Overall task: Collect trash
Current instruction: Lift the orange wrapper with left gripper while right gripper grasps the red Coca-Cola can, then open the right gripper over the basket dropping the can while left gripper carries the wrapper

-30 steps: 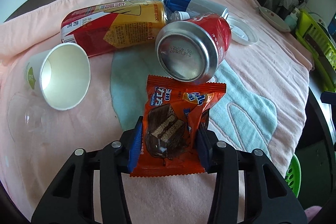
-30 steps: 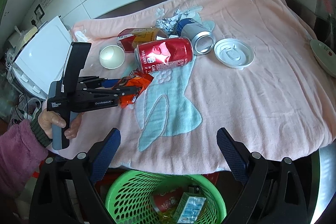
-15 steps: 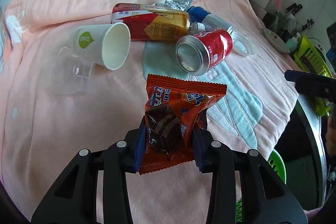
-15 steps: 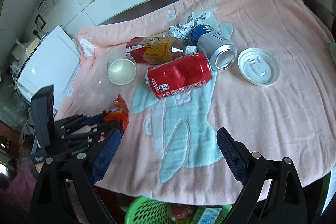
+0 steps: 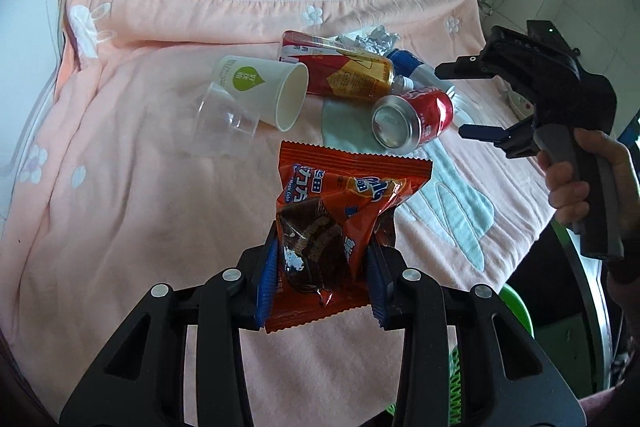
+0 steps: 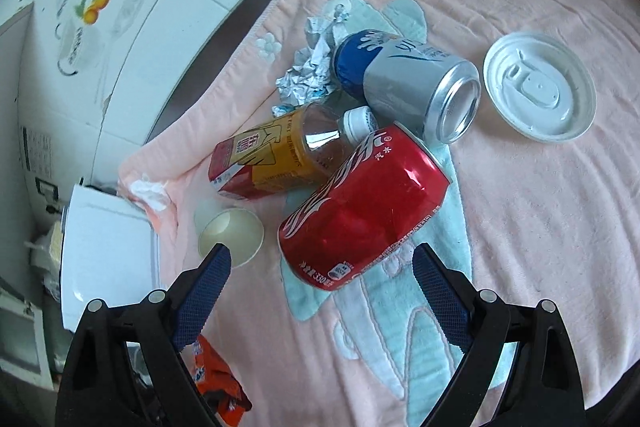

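"330" on red can (image 6: 362,211), "Classic Cake" on orange wrapper (image 5: 340,223)

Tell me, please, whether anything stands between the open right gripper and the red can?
Nothing visible does: the right gripper hangs open just short of the red can, with only bare pink towel between them.

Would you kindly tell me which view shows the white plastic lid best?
The right wrist view: the white plastic lid lies whole and unobstructed on the pink towel. In the left wrist view, no lid can be made out.
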`<move>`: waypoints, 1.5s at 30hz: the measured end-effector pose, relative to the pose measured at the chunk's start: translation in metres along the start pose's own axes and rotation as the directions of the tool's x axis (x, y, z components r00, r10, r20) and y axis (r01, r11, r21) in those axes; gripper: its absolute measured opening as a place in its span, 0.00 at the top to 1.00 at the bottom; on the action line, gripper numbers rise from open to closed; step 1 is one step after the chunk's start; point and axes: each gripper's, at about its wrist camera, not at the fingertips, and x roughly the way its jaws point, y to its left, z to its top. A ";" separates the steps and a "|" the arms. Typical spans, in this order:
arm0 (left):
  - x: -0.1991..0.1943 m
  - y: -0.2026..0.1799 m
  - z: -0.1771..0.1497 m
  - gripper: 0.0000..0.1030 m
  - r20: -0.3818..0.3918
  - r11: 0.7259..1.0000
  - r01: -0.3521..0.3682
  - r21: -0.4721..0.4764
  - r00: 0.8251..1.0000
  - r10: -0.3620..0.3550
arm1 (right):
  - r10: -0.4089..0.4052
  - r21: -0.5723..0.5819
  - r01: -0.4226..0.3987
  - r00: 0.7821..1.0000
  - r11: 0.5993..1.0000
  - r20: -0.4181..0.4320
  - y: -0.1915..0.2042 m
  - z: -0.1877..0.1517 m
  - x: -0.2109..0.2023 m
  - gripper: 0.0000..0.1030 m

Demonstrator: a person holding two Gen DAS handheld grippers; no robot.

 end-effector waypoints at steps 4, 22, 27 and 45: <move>-0.007 0.008 -0.002 0.64 0.011 1.000 -0.003 -0.014 1.000 0.003 | 0.027 0.125 -0.027 1.000 0.992 0.001 -0.012 0.009 0.014 0.13; -0.022 0.011 -0.016 0.64 0.023 0.999 -0.017 -0.048 1.000 0.018 | 0.066 0.304 -0.070 0.998 0.950 0.025 -0.045 0.018 0.049 0.36; -0.032 0.005 -0.021 0.64 0.038 0.998 -0.022 -0.057 0.999 0.025 | 0.088 0.206 -0.090 0.996 0.974 0.020 -0.041 0.006 0.032 0.37; -0.078 -0.082 -0.061 0.64 0.111 0.999 0.009 -0.031 0.994 -0.005 | 0.094 -0.360 -0.080 0.995 0.930 0.021 -0.046 -0.128 -0.129 0.37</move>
